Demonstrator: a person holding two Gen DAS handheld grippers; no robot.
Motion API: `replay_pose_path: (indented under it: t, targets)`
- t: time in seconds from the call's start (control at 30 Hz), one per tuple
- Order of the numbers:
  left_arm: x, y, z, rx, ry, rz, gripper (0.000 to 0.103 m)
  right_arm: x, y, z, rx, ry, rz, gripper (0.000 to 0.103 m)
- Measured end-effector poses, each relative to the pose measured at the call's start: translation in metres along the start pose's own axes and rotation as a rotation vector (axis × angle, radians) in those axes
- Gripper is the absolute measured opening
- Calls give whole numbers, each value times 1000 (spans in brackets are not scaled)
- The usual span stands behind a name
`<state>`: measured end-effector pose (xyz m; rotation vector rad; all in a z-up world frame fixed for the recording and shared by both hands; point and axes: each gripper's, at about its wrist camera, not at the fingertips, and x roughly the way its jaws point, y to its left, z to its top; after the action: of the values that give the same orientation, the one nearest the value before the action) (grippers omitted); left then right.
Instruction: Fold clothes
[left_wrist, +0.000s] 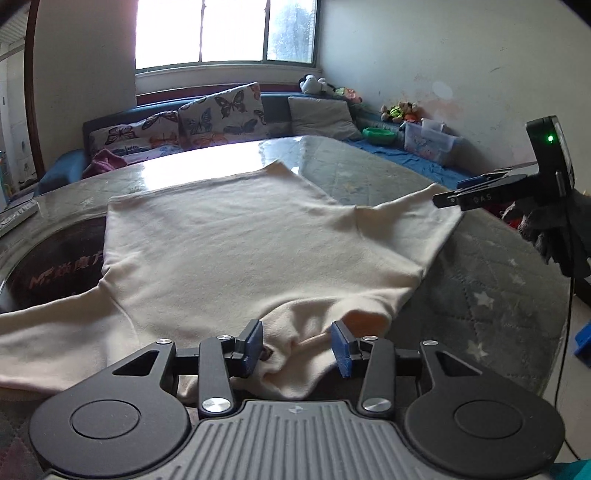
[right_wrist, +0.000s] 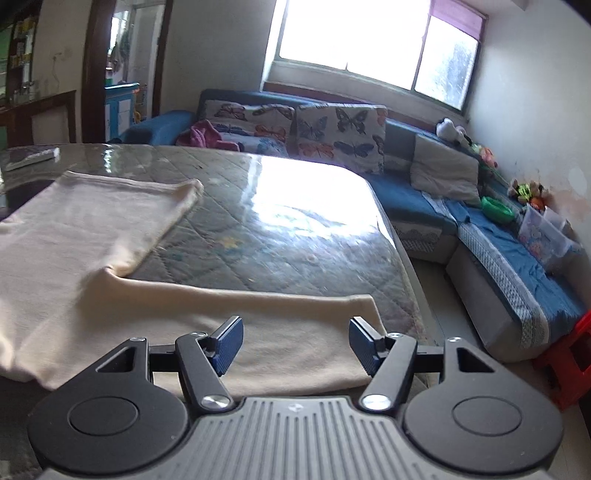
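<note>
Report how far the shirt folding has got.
Done: the cream shirt lies spread flat on the table, sleeves out. In hand: nothing. The left gripper is open at the bunched collar, the right gripper open over the right sleeve. Left: every fold.

Counts, located relative to table (right_wrist: 258, 229):
- Shirt (left_wrist: 236, 236): one, cream, on table.
- Sleeves: two, one each side of shirt.
- Grippers: two; left gripper (left_wrist: 297, 347), right gripper (right_wrist: 295, 347). Two blue pads each.
- Butterfly cushions (right_wrist: 295, 129): three counted, on sofa beyond table.
- Grey cushion (right_wrist: 445, 173): one, beyond table, right.
- Green bowl (left_wrist: 378, 134): one, beyond table.
- Clear box (right_wrist: 545, 234): one, right of table.
- Soft toys: several, count unclear.
</note>
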<state>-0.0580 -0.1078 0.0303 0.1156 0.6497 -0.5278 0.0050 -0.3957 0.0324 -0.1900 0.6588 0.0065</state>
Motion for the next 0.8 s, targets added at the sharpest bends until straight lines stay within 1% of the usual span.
replay_pose_path:
  t: [0.03, 0.07, 0.1, 0.2, 0.27, 0.37, 0.4, 0.43, 0.47, 0.53, 0.63, 0.73, 0.8]
  targets:
    - [-3, 0, 2, 3, -16, 3, 44, -5, 5, 3, -12, -12, 9, 67]
    - [-5, 1, 3, 2, -28, 7, 44, -8, 9, 4, -22, -21, 17, 73]
    - [-5, 3, 4, -5, -30, 13, 44, -16, 19, 8, -40, -42, 40, 75]
    - [-4, 9, 4, -22, -32, 28, 42, -26, 45, 14, -97, -69, 120, 75]
    - [-2, 9, 0, -12, -17, 25, 42, -30, 60, 17, -131, -78, 162, 75]
    - [-2, 7, -7, 3, 1, 10, 38, -34, 90, 22, -191, -97, 238, 75]
    - [-2, 7, -8, 6, 3, 7, 33, -33, 102, 25, -206, -101, 268, 75]
    - [-1, 6, -9, 11, 3, 6, 24, -32, 113, 26, -222, -97, 295, 75]
    - [-2, 6, -10, 14, 2, 4, 22, -30, 123, 26, -236, -95, 312, 75]
    - [-3, 6, -10, 18, 1, 2, 15, -26, 141, 24, -269, -91, 332, 75]
    - [-6, 7, -11, 24, -1, -1, 10, -21, 161, 17, -314, -72, 359, 75]
    - [-10, 9, -12, 23, -10, -1, 9, -22, 164, 12, -336, -59, 362, 75]
    - [-13, 11, -11, 18, -17, 0, 10, -23, 166, 8, -350, -51, 363, 75]
